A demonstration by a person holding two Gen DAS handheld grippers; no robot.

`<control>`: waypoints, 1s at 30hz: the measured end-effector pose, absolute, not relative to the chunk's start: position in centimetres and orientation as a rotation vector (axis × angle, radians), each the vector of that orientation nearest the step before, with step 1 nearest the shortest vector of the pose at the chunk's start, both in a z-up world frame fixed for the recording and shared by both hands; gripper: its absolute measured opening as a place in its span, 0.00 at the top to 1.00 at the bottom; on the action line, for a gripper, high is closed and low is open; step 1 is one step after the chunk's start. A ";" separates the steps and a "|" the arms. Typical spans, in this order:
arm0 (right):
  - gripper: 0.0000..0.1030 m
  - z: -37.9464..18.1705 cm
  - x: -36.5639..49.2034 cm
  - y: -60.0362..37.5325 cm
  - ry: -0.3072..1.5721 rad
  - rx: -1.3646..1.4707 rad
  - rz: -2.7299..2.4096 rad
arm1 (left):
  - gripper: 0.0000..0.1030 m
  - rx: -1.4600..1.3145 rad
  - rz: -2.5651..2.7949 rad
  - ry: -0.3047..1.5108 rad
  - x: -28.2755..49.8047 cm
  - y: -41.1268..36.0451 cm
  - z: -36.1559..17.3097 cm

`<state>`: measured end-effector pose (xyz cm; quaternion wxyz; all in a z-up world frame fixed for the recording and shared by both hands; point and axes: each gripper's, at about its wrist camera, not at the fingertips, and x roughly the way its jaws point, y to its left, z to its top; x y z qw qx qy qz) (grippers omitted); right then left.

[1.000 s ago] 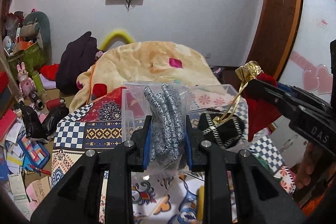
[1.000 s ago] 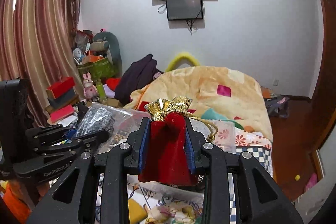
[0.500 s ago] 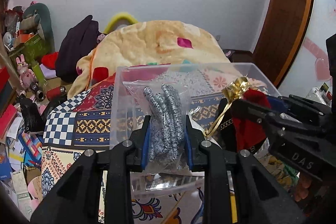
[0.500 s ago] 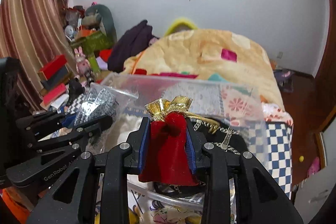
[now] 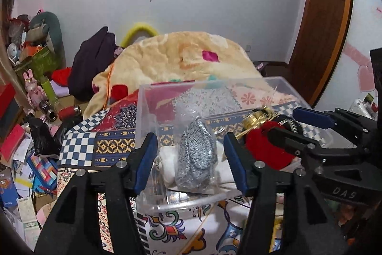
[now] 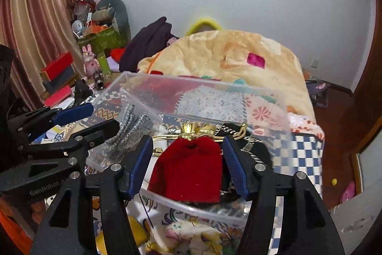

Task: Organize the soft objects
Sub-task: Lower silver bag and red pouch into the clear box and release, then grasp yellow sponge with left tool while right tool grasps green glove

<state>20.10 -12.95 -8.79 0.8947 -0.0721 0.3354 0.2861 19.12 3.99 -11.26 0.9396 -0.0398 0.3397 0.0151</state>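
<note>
A clear plastic box stands on the patterned bedcover. A grey knitted item in a clear bag lies inside it, between the spread jaws of my left gripper, which is open and not touching it. A red velvet pouch with a gold top lies in the box between the spread jaws of my right gripper, also open. A black item with chain trim lies behind the pouch, and something white lies under the bag.
A yellow blanket is heaped behind the box. A dark garment lies at the back left. Boxes, papers and toys clutter the left side. A wooden door stands on the right.
Both grippers lowered their items into the clear box and opened. The bagged grey knit and the red pouch now lie loose in the box.
</note>
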 end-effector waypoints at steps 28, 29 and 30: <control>0.27 -12.2 13.8 -21.5 0.717 -0.128 0.480 | 0.21 -0.090 -0.118 0.728 11.3 -1.2 -13.1; 0.27 -12.8 13.8 -21.6 0.736 -0.128 0.480 | 0.21 -0.094 -0.121 0.741 11.3 -1.3 -13.6; 0.27 -13.3 13.5 -21.7 0.748 -0.125 0.481 | 0.21 -0.099 -0.124 0.754 11.3 -1.5 -14.1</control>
